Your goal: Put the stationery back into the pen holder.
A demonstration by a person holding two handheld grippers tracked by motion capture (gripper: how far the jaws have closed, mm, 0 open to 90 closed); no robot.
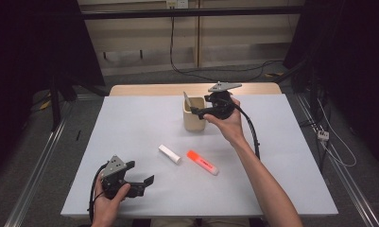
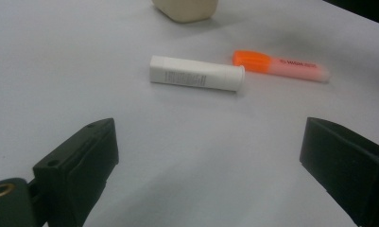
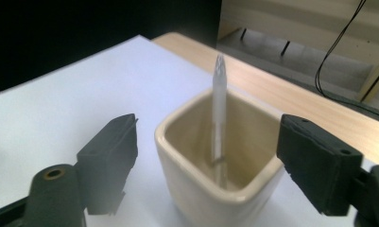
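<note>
- The right gripper [image 1: 196, 111] is held at the cream square cup [image 1: 193, 119], near the far edge of the white table [image 1: 130, 127]. Its jaws are wide apart, and in the right gripper view they stand on either side of the cup [image 3: 215, 179] without touching it.
- A thin grey-white pen [image 3: 219, 113] stands inside the cup, leaning against the far wall; its tip rises above the rim. No jaw holds it.
- The left gripper [image 1: 142, 177] rests low at the near left part of the table — its jaws are open with nothing between them.
- In the middle of the table lie a white tube [image 1: 169, 154] and an orange highlighter [image 1: 202, 162], near each other but apart.
</note>
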